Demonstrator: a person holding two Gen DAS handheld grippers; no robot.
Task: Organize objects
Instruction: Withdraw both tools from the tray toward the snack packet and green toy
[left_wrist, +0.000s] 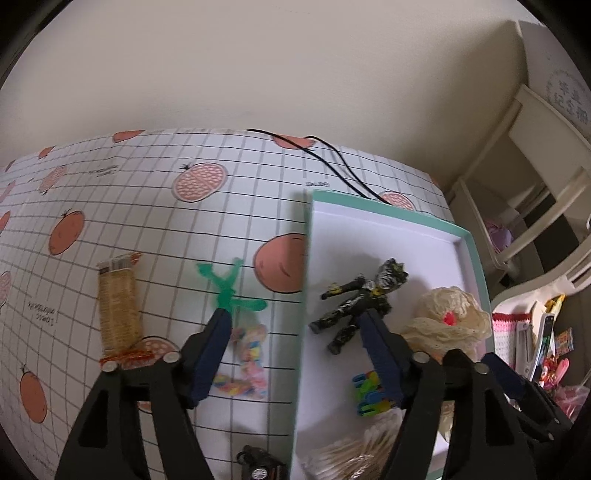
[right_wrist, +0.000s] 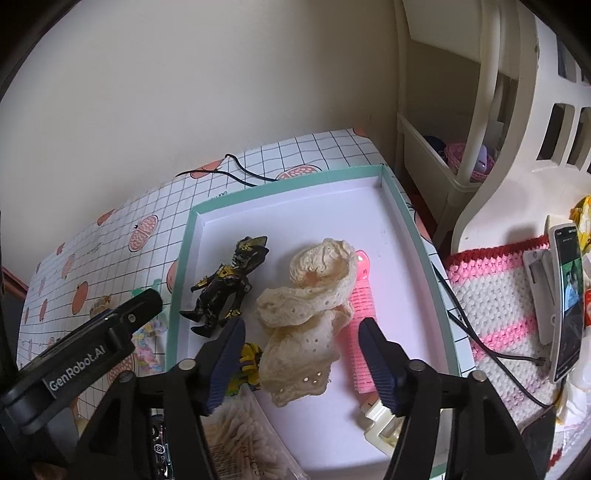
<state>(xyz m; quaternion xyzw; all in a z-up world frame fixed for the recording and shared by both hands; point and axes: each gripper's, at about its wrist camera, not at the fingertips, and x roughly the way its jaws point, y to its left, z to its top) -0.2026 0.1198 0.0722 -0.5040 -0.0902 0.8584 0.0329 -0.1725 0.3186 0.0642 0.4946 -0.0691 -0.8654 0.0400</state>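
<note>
Fruit-print table (left_wrist: 147, 229) | left gripper (left_wrist: 295, 321) jaws spread | right gripper (right_wrist: 301, 328) jaws spread above tray (right_wrist: 413, 236)

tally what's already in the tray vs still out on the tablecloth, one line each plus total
In the tray: 6 – black figure, cream lace cloth, pink hair roller, yellow toy, cotton swabs, cream clip
On the tablecloth: 4 – straw-coloured packet, green clip, pastel beads, black toy car
Total: 10

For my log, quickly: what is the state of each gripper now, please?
Left gripper: open, holding nothing.
Right gripper: open, holding nothing, above the cream lace cloth.
</note>
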